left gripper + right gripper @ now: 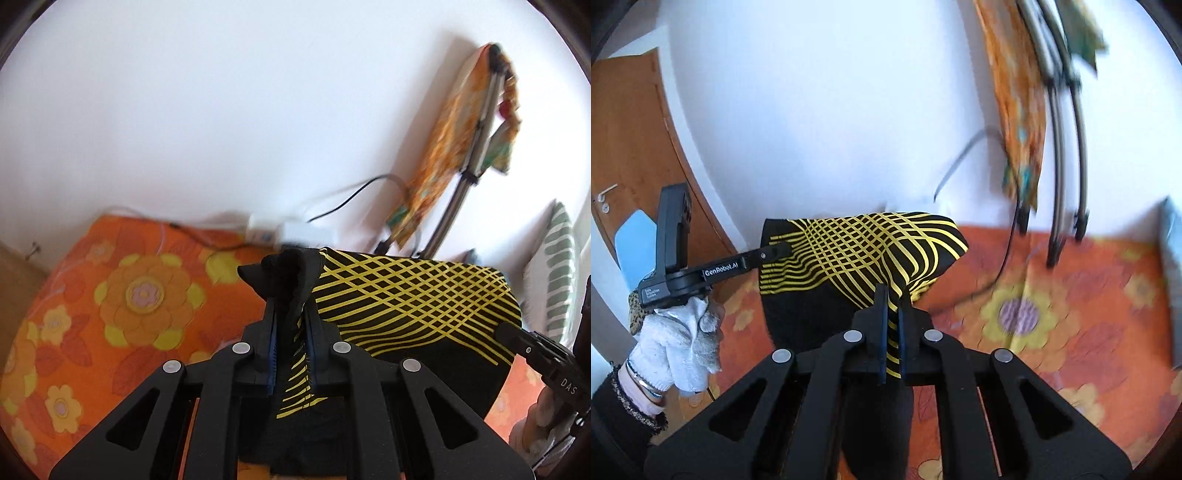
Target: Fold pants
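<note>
The pants (413, 295) are black with a yellow criss-cross line pattern. They hang stretched in the air between both grippers, above the orange flowered bed cover (122, 295). My left gripper (291, 295) is shut on a bunched black edge of the pants. My right gripper (892, 299) is shut on the other edge of the pants (857, 251). The left gripper also shows in the right wrist view (775, 253), held by a gloved hand. The right gripper's fingers show at the right edge of the left wrist view (517, 338).
A folded ironing board (458, 140) with an orange cover leans on the white wall. A power strip (295, 229) and cables lie at the bed's far edge. A striped pillow (557, 266) stands at right. A wooden door (631, 155) is at left.
</note>
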The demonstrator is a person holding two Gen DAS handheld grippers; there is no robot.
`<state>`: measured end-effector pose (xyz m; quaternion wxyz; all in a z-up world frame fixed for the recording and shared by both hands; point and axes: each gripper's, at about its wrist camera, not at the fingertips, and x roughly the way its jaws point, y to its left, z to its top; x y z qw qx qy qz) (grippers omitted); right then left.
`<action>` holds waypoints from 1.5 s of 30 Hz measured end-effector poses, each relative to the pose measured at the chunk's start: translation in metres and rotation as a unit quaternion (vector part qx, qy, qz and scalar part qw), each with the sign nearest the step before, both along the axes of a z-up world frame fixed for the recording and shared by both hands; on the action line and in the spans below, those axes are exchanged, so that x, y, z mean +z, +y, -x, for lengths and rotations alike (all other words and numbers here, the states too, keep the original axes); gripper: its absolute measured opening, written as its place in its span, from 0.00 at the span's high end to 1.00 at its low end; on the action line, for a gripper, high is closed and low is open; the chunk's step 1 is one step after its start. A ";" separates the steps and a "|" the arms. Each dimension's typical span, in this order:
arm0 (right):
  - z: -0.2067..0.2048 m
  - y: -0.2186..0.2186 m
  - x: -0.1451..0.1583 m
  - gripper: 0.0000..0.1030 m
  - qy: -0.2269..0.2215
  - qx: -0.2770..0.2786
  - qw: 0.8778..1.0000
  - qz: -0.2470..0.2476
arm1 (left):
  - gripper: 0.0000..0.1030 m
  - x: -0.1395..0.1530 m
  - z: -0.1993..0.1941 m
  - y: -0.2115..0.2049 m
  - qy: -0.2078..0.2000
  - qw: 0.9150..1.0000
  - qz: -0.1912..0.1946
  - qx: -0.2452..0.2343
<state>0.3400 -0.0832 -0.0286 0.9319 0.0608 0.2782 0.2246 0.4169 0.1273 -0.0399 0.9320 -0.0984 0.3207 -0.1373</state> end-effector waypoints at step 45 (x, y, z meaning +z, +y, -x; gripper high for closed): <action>-0.021 -0.336 0.104 0.96 -0.009 -0.045 0.997 0.056 | 0.90 0.059 -0.062 -0.342 -0.049 0.984 0.102 -0.140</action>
